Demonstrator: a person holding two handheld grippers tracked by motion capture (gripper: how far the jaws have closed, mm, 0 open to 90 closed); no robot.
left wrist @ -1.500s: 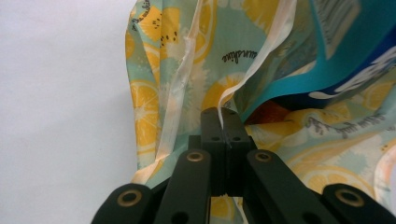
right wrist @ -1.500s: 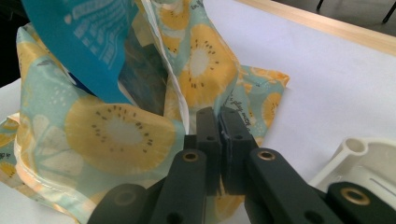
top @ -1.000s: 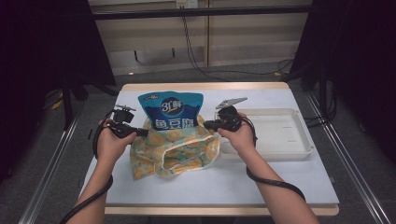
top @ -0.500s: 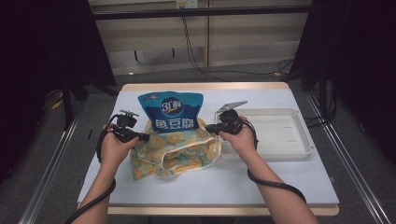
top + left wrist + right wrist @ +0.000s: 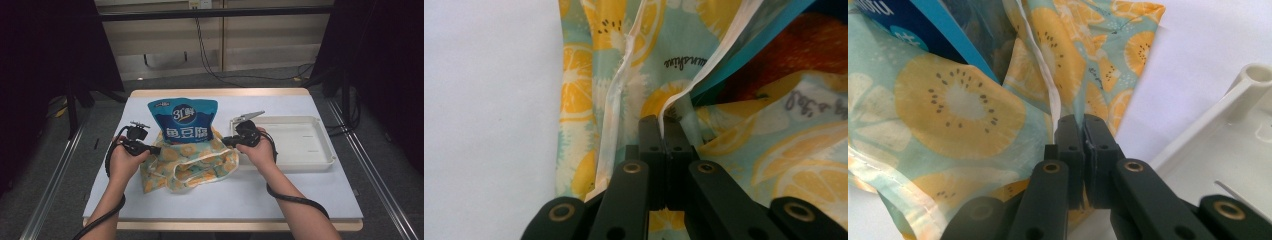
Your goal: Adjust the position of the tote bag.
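Observation:
A cloth bag (image 5: 192,162) printed with yellow citrus slices on pale teal lies on the white table. A blue snack packet (image 5: 184,120) sticks out of its far opening, part inside the cloth. My left gripper (image 5: 152,149) is shut on the bag's white-trimmed rim (image 5: 663,117) at its left side. At the bag's right side my right gripper (image 5: 226,140) is shut on the fabric edge (image 5: 1068,107). The blue packet (image 5: 913,30) shows behind the cloth in the right gripper view.
A shallow white plastic tray (image 5: 320,150) stands on the table just right of my right hand, its corner (image 5: 1248,80) close to the right gripper. Black cables trail from both grippers along the forearms. Dark curtains flank the table.
Both grippers have moved slightly toward me and downward with the bag's rim held. More of the blue packet now stands out beyond the cloth.

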